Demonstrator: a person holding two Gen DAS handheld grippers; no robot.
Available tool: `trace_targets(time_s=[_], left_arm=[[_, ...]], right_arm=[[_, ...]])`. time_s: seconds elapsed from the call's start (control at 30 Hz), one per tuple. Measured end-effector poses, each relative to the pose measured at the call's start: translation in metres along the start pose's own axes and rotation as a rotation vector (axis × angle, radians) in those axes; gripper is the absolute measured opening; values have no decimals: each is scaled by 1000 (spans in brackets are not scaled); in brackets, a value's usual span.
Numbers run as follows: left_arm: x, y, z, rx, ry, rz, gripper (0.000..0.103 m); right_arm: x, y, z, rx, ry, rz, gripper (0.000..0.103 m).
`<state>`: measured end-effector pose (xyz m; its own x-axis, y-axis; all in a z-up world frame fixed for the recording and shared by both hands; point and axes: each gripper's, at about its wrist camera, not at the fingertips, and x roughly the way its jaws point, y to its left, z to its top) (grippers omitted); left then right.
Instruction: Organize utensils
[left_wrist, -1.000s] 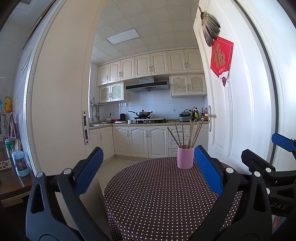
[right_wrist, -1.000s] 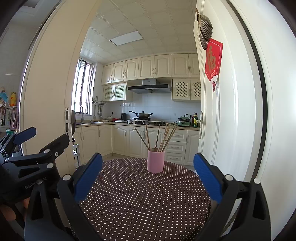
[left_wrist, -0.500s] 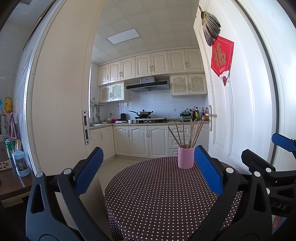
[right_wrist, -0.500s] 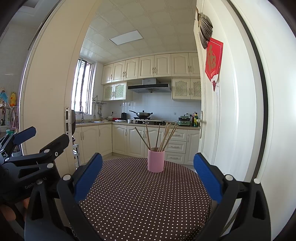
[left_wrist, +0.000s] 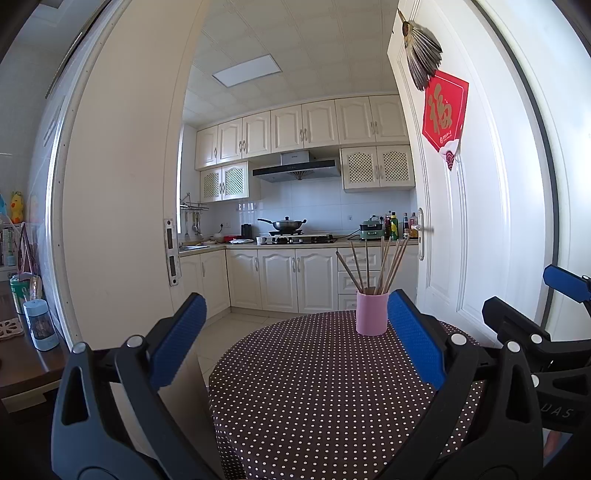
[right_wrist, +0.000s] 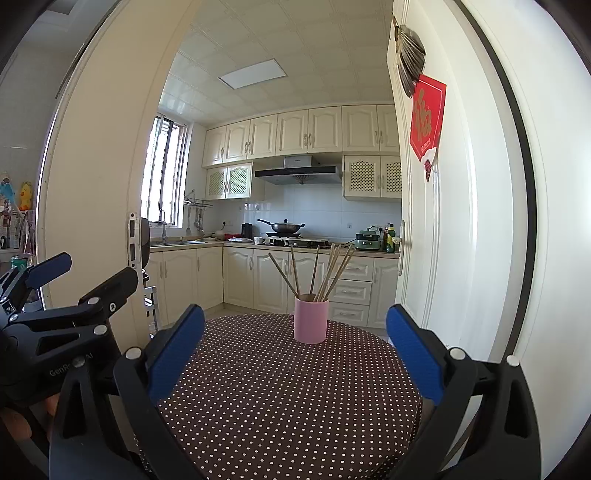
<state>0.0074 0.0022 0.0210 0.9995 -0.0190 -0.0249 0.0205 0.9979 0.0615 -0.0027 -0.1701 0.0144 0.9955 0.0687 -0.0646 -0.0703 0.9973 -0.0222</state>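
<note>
Chopsticks (right_wrist: 317, 275) upright in pink cup (right_wrist: 311, 320) — both grippers agape.

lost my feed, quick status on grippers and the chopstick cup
Left gripper open, empty. Right gripper open, empty. Pink cup upright on dotted table, chopsticks standing in it. Nothing in the way.

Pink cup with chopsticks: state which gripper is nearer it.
Hard to call; both look about level. The left gripper sits left of the pink cup; the right gripper faces it head-on.
</note>
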Motion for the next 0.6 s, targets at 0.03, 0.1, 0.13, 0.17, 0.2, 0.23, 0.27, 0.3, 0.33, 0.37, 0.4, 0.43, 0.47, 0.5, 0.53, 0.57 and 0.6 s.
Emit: trace_targets(time_s=[0.03,0.1,0.13,0.17,0.2,0.23,0.27,0.3,0.33,0.37,0.4,0.43,0.47,0.5,0.53,0.57,0.6], left_arm=[[1,0,0,0,1,0,96],[3,0,0,-1,0,1,96],[4,-1,0,-1,0,2,96],[5,-2,0,0,2,1,96],[7,-2,0,0,5,0,96],[9,-2,-1,0,9,-2,96],[11,-3,-1,0,10,-2,96],[13,-3,-1,0,11,-2,96],[15,-4,-1,3,13,-2,96],[18,-4,-2,4,13,-2,96],[20,-4,-2,5,14,-3,96],[23,-5,-2,6,17,-4,96],[25,-5,-3,7,19,-5,96],[28,-5,-3,7,19,-6,96],[31,-6,-4,9,19,-5,96],[35,-8,-3,12,21,-4,96],[38,-9,-3,13,22,-3,96]], right_arm=[[1,0,0,1,1,-1,95],[3,0,0,2,0,-2,95],[4,0,-1,2,1,-4,95],[5,1,-1,1,2,-5,95],[7,0,-2,0,3,-7,95],[9,0,-2,1,5,-8,95],[11,0,-3,2,6,-8,95],[13,0,-3,3,8,-8,95],[15,-1,-3,4,10,-9,95],[17,-1,-4,5,11,-9,95],[20,-2,-4,5,12,-10,95],[23,-2,-4,5,13,-12,95],[26,-2,-4,5,13,-12,95],[29,-3,-4,6,13,-14,95],[32,-3,-4,6,14,-17,95],[34,-3,-5,6,14,-20,95],[38,-4,-5,7,13,-24,95]])
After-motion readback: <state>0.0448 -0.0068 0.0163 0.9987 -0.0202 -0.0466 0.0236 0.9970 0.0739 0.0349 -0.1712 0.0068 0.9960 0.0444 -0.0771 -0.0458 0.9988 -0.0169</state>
